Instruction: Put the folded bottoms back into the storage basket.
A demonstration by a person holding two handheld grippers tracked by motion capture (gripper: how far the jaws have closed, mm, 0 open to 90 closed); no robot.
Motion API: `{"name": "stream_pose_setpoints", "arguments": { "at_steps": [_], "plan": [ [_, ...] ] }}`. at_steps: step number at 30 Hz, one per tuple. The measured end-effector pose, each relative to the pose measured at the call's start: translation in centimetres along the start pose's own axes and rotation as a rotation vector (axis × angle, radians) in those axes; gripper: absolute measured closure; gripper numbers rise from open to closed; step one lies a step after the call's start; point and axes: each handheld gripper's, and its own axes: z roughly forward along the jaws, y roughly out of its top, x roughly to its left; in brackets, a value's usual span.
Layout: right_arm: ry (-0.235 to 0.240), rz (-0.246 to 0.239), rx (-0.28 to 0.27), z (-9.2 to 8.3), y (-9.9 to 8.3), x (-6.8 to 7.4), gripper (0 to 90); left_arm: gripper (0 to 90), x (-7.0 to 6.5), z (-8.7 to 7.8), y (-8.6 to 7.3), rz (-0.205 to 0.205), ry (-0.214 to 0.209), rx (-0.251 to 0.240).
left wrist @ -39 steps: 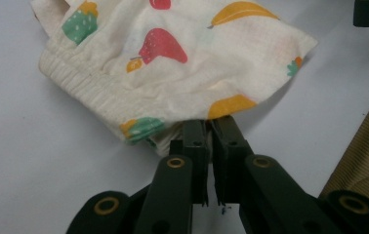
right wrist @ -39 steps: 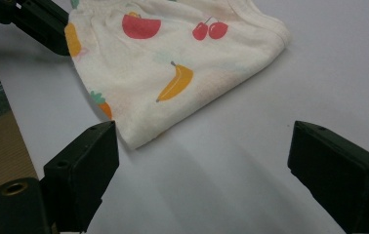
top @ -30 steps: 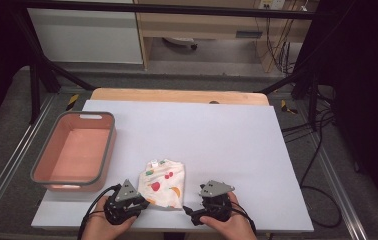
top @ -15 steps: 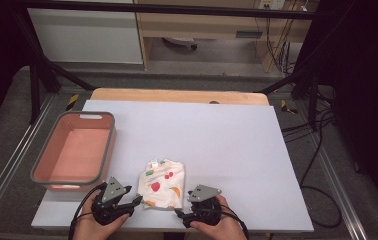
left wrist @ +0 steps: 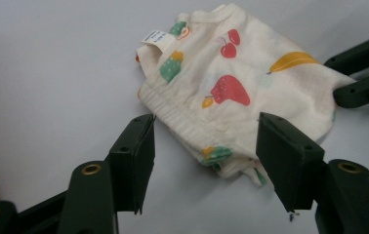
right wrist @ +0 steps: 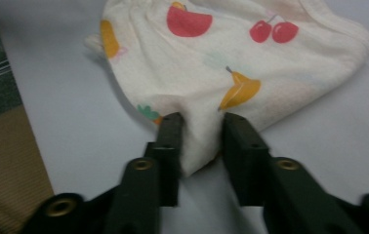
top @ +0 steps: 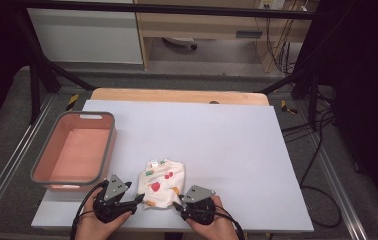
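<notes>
Right gripper point(right wrist: 199, 122) sits at the near edge of the table point(top: 227, 135), and in its own view the two black jaws have just been closing and now pinch a fold at the corner of the cream garment point(right wrist: 231, 63), the cloth bunched up between the pads. Seen from the high view, this gripper point(top: 178, 204) lies at about five o'clock from the garment point(top: 163, 186), its tips touching the near right corner, with the person's hand point(top: 212, 226) wrapped around its body.

Left gripper point(left wrist: 204, 146) has its jaws standing wide apart; they have just been opening. In its own view the ribbed hem of the garment point(left wrist: 231, 87) lies between the pads, close to them, and the pads do not press on the cloth. From above, the left gripper point(top: 139, 197) is at about seven o'clock from the garment, just beside its near left corner.

Printed with cherries, bananas and strawberries, the garment lies crumpled on the white table, near the front edge and a little left of centre. At roughly nine to ten o'clock from it stands a pink basket point(top: 108, 145) with a grey rim, near the table's left edge.
</notes>
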Motion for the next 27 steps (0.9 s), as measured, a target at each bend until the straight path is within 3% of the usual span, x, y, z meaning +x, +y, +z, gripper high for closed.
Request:
{"name": "stream_pose_setpoints", "arguments": {
  "at_steps": [3,8,16,21,27],
  "plan": [
    [-0.002,-0.023,-0.004,0.1,0.1,0.3,86.3,37.9,-0.2,0.1,0.1,0.007,0.008,-0.003],
    [0.010,-0.007,-0.002,-0.2,0.0,0.2,86.7,38.3,0.4,0.8,0.7,-0.006,0.009,-0.027],
    [0.015,0.048,0.003,-1.4,-1.0,0.2,86.5,39.1,2.1,3.6,4.1,0.013,0.010,-0.027],
    [0.021,0.043,0.012,-1.4,-0.9,0.1,86.6,38.7,3.0,5.2,5.6,0.024,0.034,-0.009],
    [0.028,0.044,0.023,-1.9,-0.8,0.0,86.7,38.9,4.5,6.3,5.9,-0.017,0.040,0.030]
  ]
}}
